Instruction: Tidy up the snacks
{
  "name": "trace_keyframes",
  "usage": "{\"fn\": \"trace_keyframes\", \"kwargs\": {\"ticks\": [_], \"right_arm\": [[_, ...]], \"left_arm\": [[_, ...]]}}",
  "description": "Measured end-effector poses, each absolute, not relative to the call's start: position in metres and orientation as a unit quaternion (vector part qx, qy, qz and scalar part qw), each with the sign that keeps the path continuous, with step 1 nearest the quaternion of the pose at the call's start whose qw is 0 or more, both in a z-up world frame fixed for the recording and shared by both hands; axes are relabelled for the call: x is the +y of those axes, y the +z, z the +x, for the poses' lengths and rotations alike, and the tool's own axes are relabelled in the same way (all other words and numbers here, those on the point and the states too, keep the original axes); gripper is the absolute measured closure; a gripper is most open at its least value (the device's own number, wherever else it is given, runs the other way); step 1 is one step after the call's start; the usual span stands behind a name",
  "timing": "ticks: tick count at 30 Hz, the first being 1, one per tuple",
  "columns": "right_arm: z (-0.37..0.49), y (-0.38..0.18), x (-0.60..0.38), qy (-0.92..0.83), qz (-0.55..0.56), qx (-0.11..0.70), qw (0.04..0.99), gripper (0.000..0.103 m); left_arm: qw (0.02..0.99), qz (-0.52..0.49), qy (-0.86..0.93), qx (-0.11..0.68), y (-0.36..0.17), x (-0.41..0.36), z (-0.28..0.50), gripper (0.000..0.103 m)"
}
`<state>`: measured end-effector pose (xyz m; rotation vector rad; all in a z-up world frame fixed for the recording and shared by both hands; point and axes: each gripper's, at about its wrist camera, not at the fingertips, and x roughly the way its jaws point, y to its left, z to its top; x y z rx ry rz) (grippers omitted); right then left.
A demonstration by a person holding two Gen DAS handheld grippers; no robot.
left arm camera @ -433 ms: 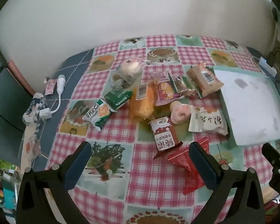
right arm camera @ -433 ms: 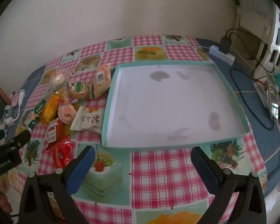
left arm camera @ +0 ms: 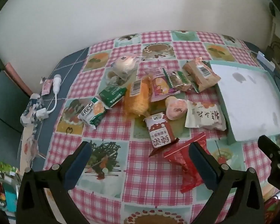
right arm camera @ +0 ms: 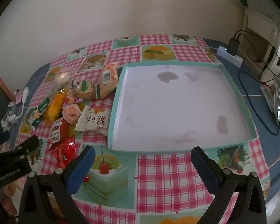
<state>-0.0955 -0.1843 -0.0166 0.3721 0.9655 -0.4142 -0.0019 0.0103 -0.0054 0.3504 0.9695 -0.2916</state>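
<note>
A heap of snack packets lies on the checked tablecloth: a red packet [left arm camera: 186, 158], a red-and-white packet [left arm camera: 158, 130], a white packet [left arm camera: 205, 116], a yellow one [left arm camera: 138, 98], a green-and-white one [left arm camera: 92, 112]. A shallow teal-rimmed white box [right arm camera: 177, 145] stands empty to their right; it also shows in the left wrist view [left arm camera: 231, 130]. My left gripper [left arm camera: 140, 149] is open above the cloth, its right finger over the red packet. My right gripper [right arm camera: 142, 155] is open before the box's near rim. The heap shows left in the right wrist view, red packet [right arm camera: 65, 151] nearest.
A white cable and crumpled wrappers [left arm camera: 33, 110] lie at the table's left edge. A power strip with a black charger [right arm camera: 231, 50] and cables sit at the far right. A wall runs behind the table.
Both grippers have barely moved; the views are almost the same. Nothing was taken hold of.
</note>
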Motion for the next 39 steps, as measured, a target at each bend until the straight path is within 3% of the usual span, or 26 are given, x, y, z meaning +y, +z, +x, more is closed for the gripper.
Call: {"fn": "trace_keyframes", "kwargs": {"ticks": [39], "right_arm": [[-0.095, -0.019, -0.185, -0.191, 0.185, 0.465, 0.845, 0.000]], "left_arm": [[0.844, 0.155, -0.119, 0.499, -0.018, 0.000, 0.006, 0.000]]}}
